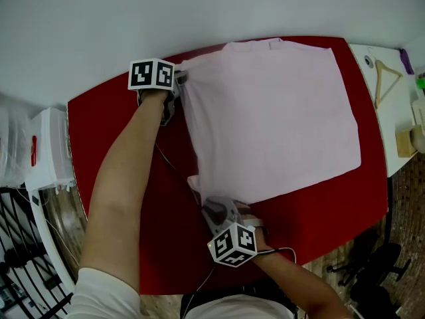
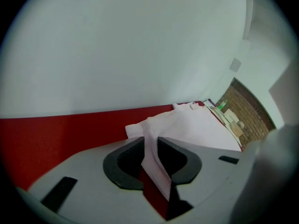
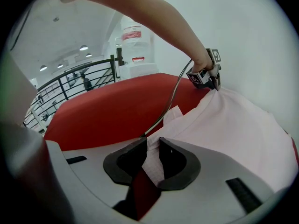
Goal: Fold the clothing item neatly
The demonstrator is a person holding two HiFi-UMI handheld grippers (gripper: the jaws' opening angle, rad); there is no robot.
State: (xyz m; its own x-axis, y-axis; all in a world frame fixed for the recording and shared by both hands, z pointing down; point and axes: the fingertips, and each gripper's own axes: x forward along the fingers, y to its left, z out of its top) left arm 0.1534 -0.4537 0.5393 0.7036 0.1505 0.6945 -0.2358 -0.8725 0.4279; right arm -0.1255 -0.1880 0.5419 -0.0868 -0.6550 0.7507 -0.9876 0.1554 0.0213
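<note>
A pale pink shirt (image 1: 272, 118) lies spread flat on the red table (image 1: 113, 131). My left gripper (image 1: 180, 80) is at the shirt's far left corner and is shut on a fold of its fabric; in the left gripper view that edge (image 2: 154, 167) stands pinched between the dark pads. My right gripper (image 1: 207, 201) is at the near left corner, shut on the shirt's edge. In the right gripper view the cloth (image 3: 152, 164) sits between the pads, and the left gripper (image 3: 208, 76) shows beyond it, holding the other corner.
A white side table (image 1: 392, 121) at the right carries a wooden hanger (image 1: 385, 78) and small items. A white box (image 1: 50, 148) and black railing (image 1: 20, 244) stand to the left. A thin cable (image 1: 174, 168) crosses the red top between my arms.
</note>
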